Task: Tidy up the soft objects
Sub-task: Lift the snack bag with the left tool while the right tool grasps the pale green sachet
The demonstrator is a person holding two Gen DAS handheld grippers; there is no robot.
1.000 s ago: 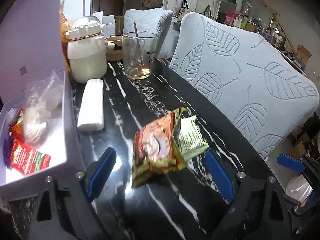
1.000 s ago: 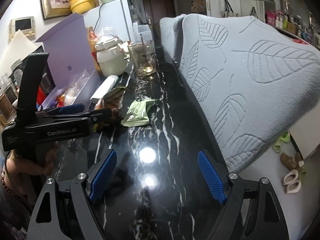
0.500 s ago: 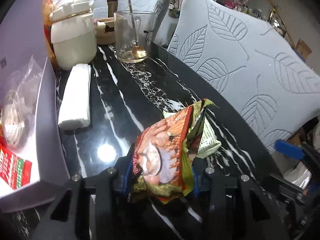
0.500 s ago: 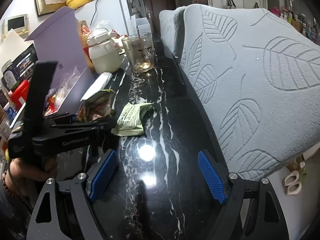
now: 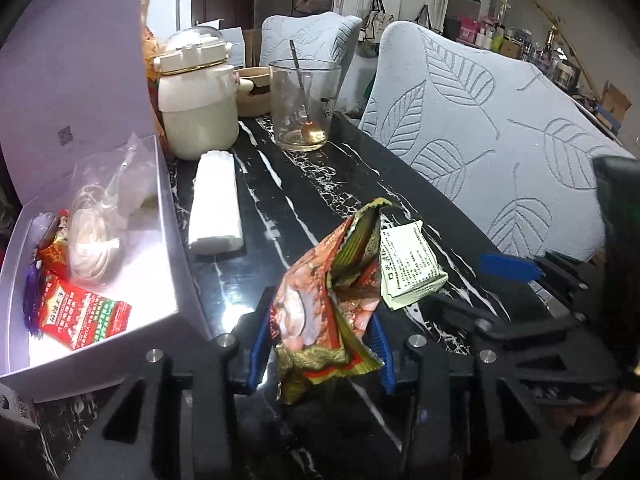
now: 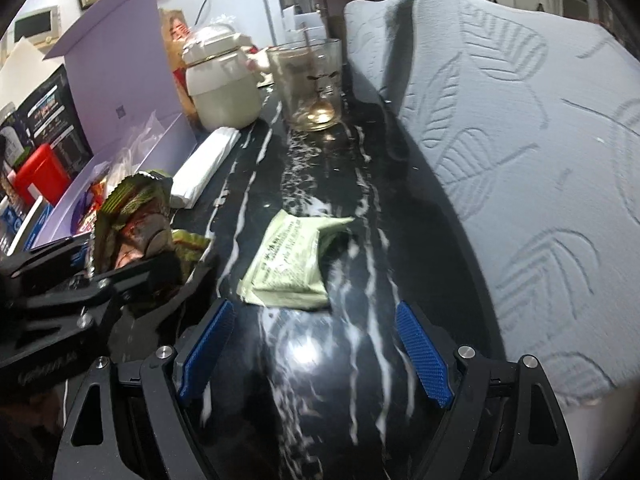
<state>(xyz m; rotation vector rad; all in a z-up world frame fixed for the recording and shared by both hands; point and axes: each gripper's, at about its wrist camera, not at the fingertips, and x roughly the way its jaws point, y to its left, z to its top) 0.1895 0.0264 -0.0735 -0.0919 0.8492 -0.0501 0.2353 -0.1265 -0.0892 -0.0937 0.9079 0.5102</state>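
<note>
Two grippers at work, one packet each. Left gripper [image 5: 320, 344]: jaws closing, blue pads already pressed on the crumpled red-and-gold snack packet [image 5: 320, 300], raised off the black marbled table [image 5: 320, 184] and standing up between the fingers. Right gripper [image 6: 316, 356]: jaws wide, nothing between them, aimed down at the pale green packet [image 6: 292, 260], flat on the table just beyond the fingertips.

Places taken from the open purple box [image 5: 172, 272]. Inside it: red sachet [image 5: 80, 316], clear bag of white coils [image 5: 96, 224], other small wrappers. Just beside its near wall, on the table: white tissue pack [image 5: 216, 204]. Farther out on that same side: snack packet in the left gripper, then green packet beyond it. Behind the box end: cream lidded pot [image 5: 196, 112] and glass with a spoon [image 5: 304, 108].

Step in hand, judged: pick-up of the snack packet done, carry to the box not yet made; second pick-up by the right gripper just being lined up.

Next move calls for: firm squeeze kept on the slippery foil, swing over the box wall without clipping the tissue pack, release above the free floor of the box. For the right: lower onto the green packet, pinch across its width, avoid the left gripper close alongside.
</note>
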